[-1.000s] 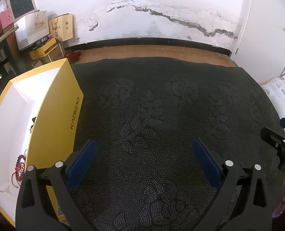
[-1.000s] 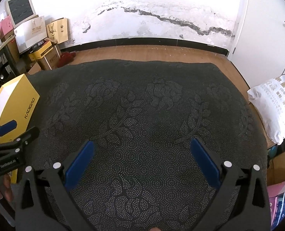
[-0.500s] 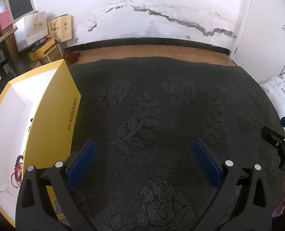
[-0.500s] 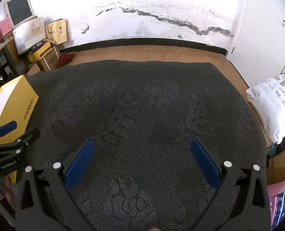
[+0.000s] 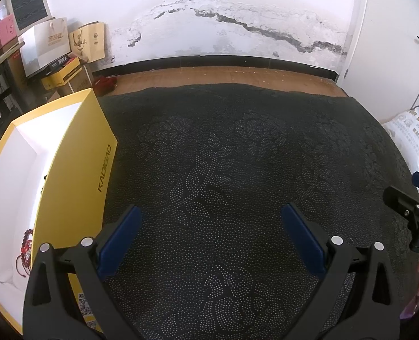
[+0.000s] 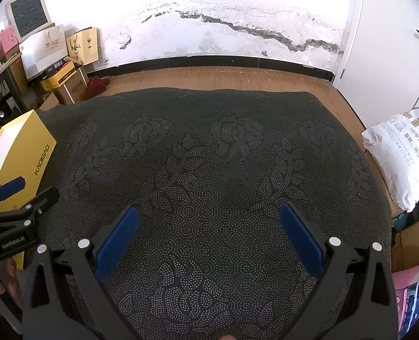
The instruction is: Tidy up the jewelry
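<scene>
A yellow box (image 5: 76,170) with a white inside stands open at the left of the dark patterned cloth (image 5: 223,170). A red bead bracelet (image 5: 25,243) lies on its white floor near the front. My left gripper (image 5: 212,215) hangs open over the bare cloth, just right of the box wall, with nothing between its blue pads. My right gripper (image 6: 209,215) is also open and empty above the cloth's middle. The same box (image 6: 19,155) shows at the left of the right wrist view, with the left gripper's body (image 6: 14,221) in front of it.
The cloth-covered table (image 6: 337,141) ends at a wooden floor (image 6: 223,76) ahead. Paper bags and cartons (image 6: 56,56) are stacked at the back left. A white printed sack (image 6: 402,153) lies off the right edge, beside a white door (image 6: 393,42).
Both views have shifted slightly, with the yellow box appearing a little further left and lower in the left wrist view. Both grippers stay open and empty.
</scene>
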`<action>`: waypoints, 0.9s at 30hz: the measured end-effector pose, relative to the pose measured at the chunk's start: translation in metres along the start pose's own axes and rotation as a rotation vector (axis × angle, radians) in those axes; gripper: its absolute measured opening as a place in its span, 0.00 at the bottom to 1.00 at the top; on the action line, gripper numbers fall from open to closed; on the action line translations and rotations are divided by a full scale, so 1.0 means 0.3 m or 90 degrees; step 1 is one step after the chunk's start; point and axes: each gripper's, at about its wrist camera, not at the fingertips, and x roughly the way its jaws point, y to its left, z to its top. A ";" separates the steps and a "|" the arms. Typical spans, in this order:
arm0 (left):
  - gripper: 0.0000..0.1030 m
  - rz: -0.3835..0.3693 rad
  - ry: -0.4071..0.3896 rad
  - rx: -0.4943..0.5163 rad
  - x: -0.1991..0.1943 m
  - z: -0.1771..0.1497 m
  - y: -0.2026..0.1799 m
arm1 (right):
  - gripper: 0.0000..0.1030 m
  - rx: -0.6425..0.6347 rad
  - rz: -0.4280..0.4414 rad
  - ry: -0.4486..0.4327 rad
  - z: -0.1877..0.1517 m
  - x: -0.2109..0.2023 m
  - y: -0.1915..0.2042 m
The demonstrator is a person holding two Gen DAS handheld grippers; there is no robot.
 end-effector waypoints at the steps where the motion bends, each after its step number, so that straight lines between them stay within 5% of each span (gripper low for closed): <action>1: 0.94 0.000 0.000 0.000 0.000 0.000 0.001 | 0.94 0.000 0.001 0.001 0.000 0.000 0.000; 27: 0.94 -0.002 0.000 -0.003 -0.002 0.003 0.004 | 0.94 0.000 0.000 0.000 -0.001 0.002 -0.007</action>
